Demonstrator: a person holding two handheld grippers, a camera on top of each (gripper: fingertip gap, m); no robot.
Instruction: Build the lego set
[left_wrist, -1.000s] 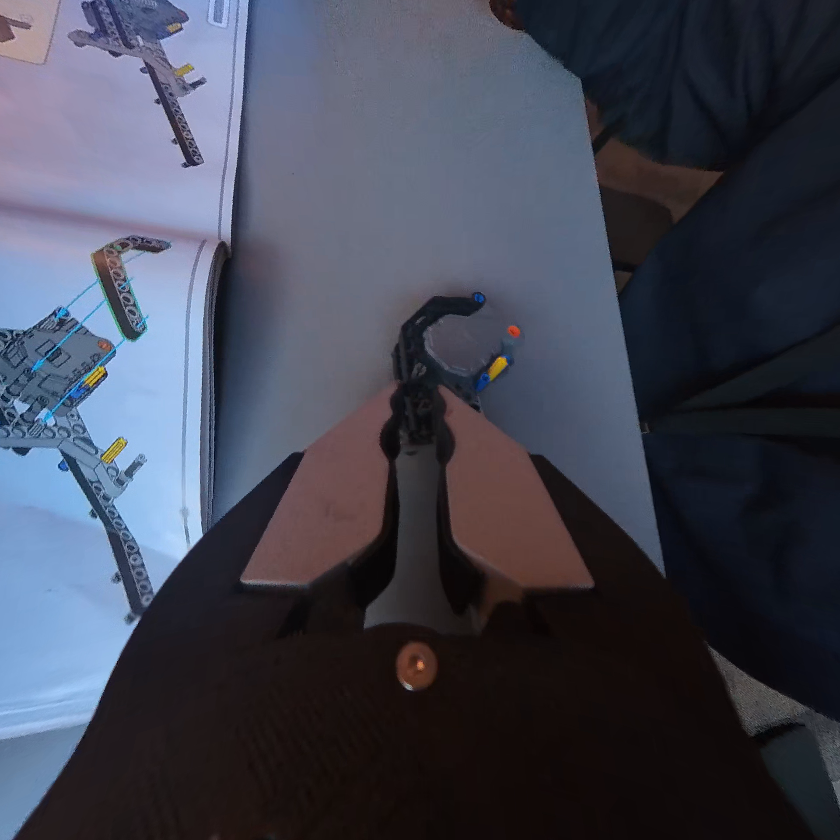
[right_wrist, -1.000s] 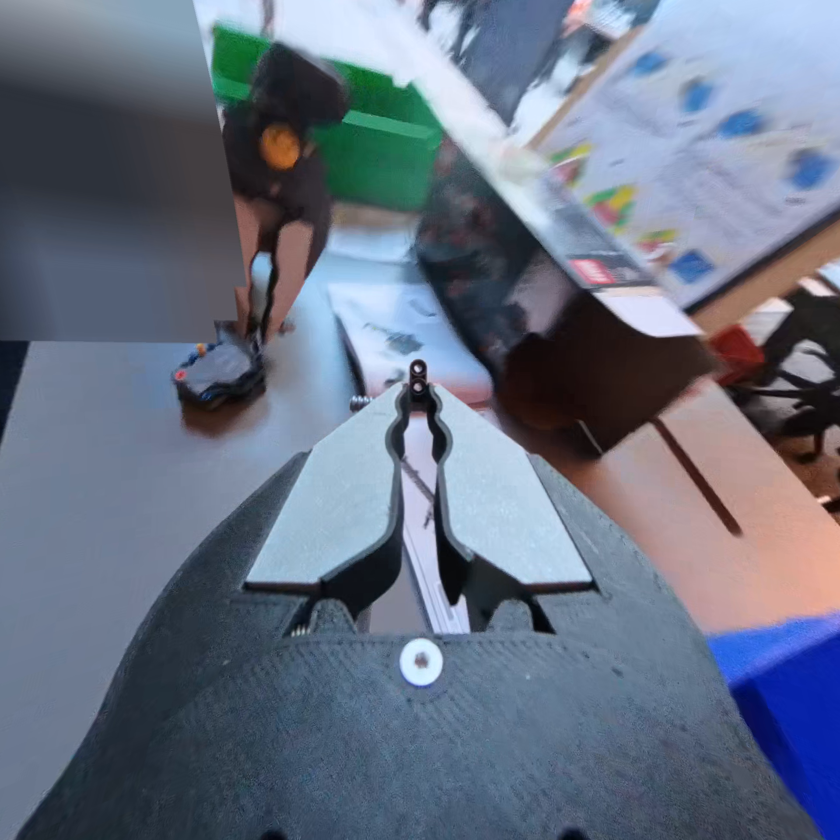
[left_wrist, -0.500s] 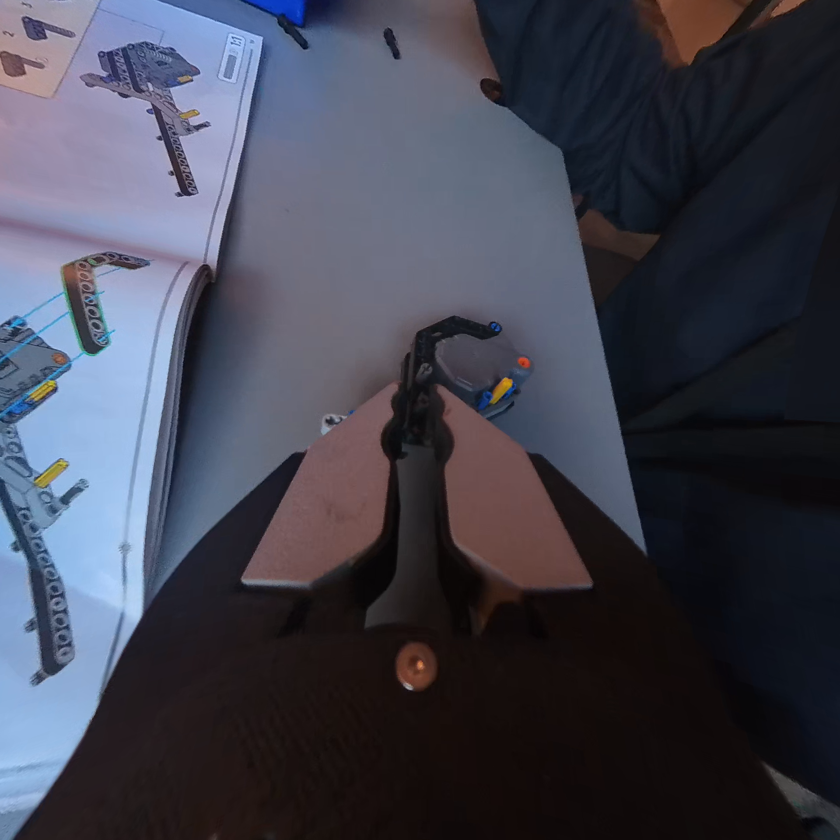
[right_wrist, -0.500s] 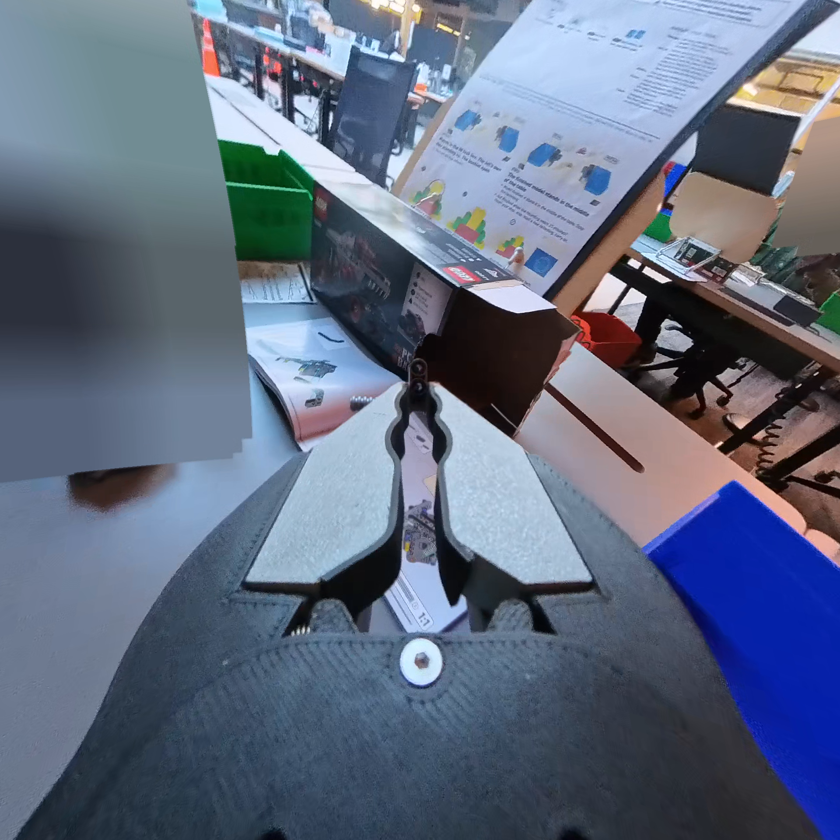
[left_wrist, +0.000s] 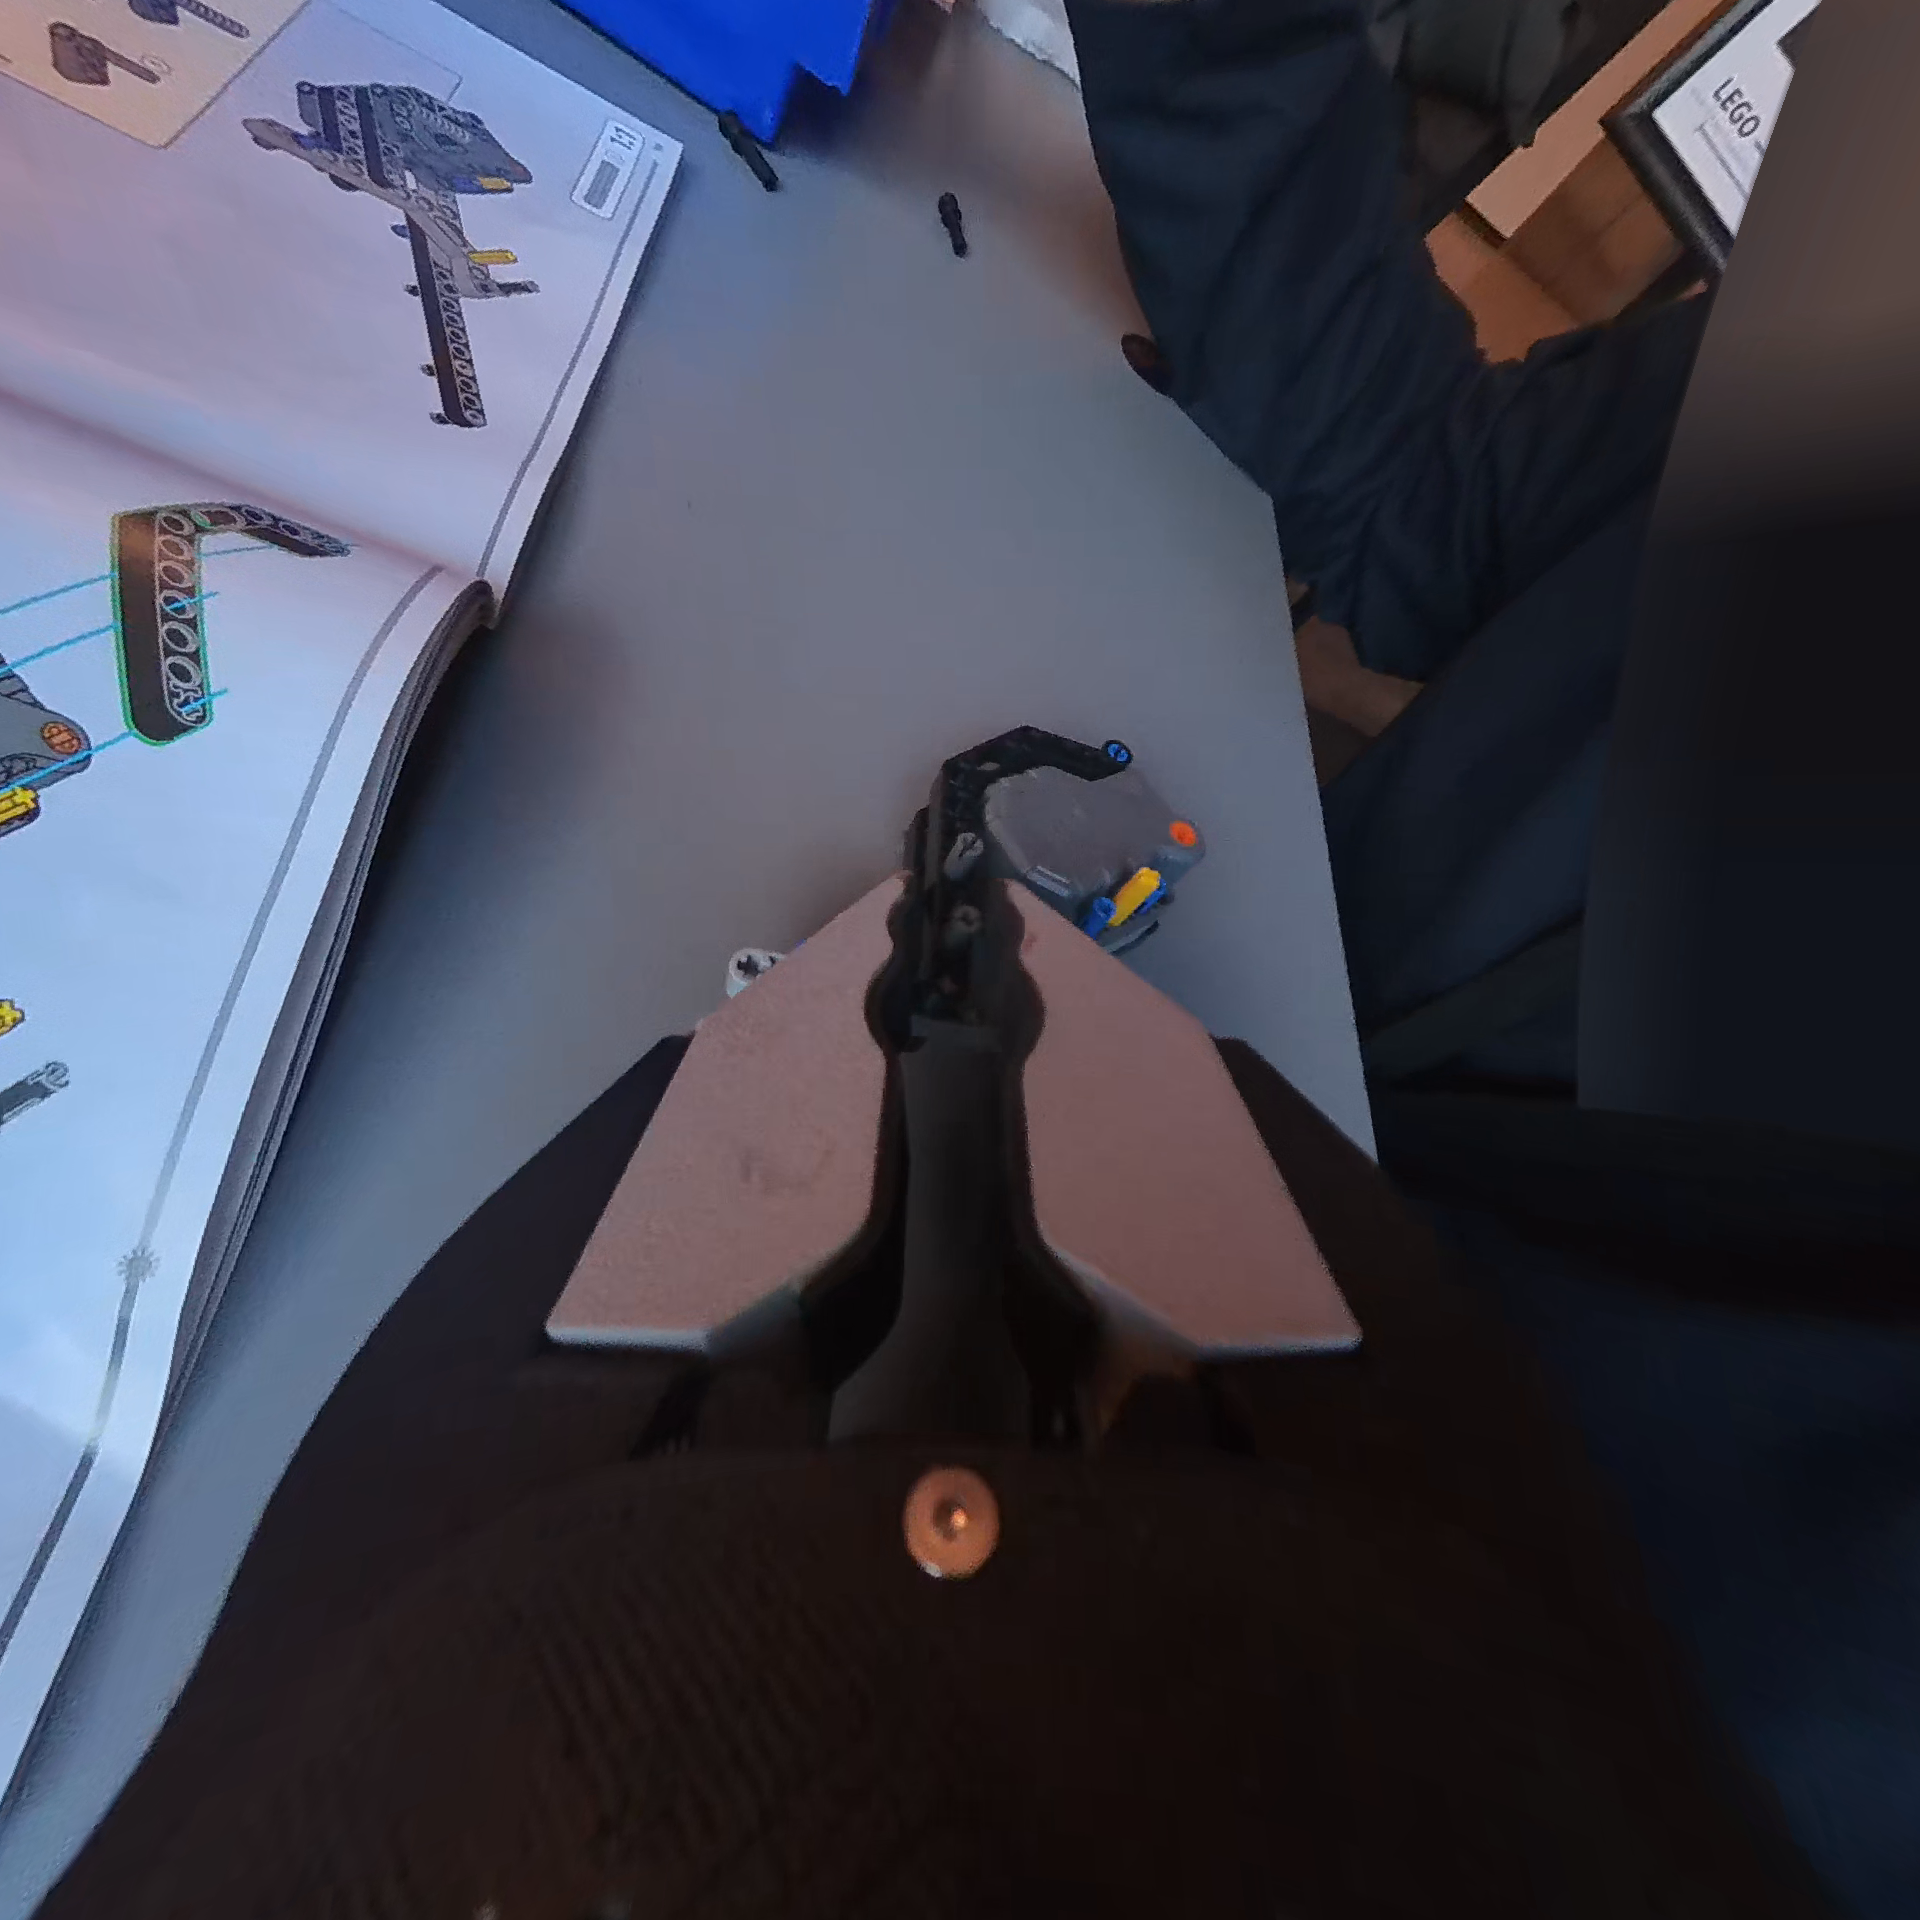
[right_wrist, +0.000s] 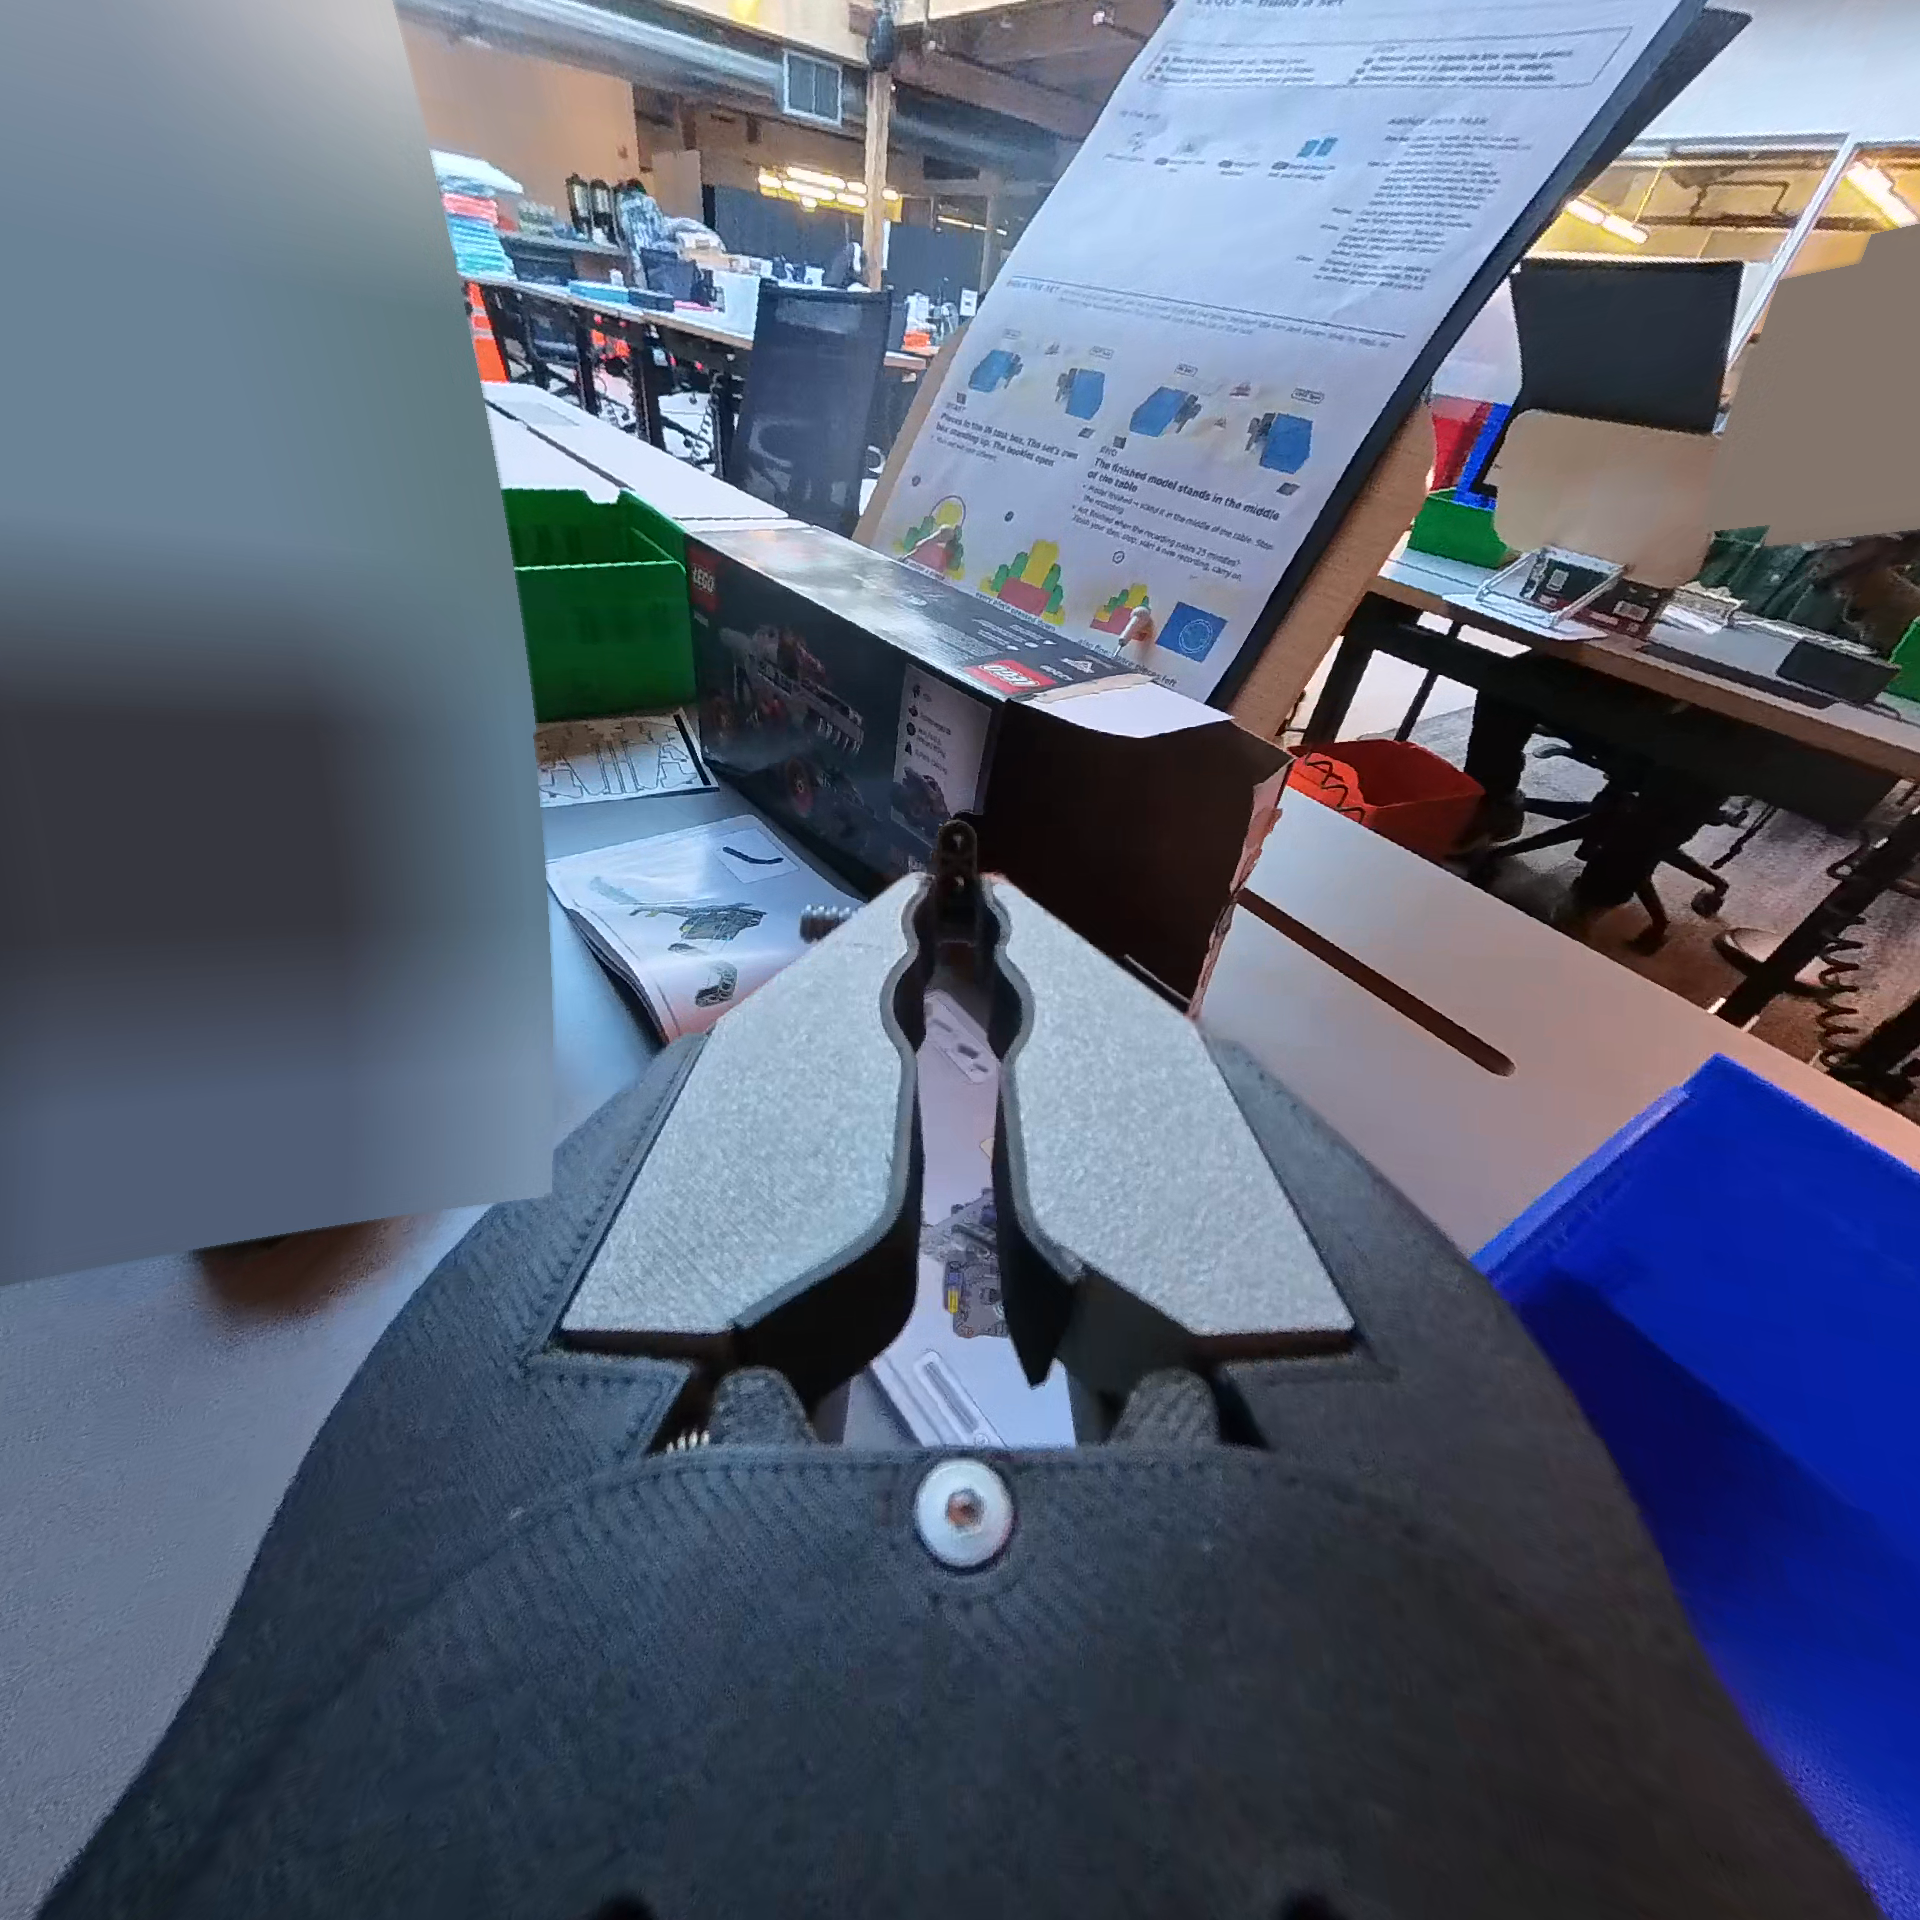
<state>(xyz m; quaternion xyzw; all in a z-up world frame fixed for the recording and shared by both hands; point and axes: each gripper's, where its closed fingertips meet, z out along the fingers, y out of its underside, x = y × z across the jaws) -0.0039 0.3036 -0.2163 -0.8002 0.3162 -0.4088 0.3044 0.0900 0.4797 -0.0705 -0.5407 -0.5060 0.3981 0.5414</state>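
My left tool (left_wrist: 954, 935) clamped on the black bent beam (left_wrist: 971, 821) of the grey model (left_wrist: 1081, 842) near the worktop (left_wrist: 883, 499) edge, booklet (left_wrist: 260, 416) open beside, my right tool (right_wrist: 954, 894) pinching a small black pin (right_wrist: 954, 847) above the booklet, before the set box (right_wrist: 831, 675).

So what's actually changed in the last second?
The right tool swung up and away from the model toward the Lego box, keeping its small black piece. The left tool stayed clamped on the model on the grey table.
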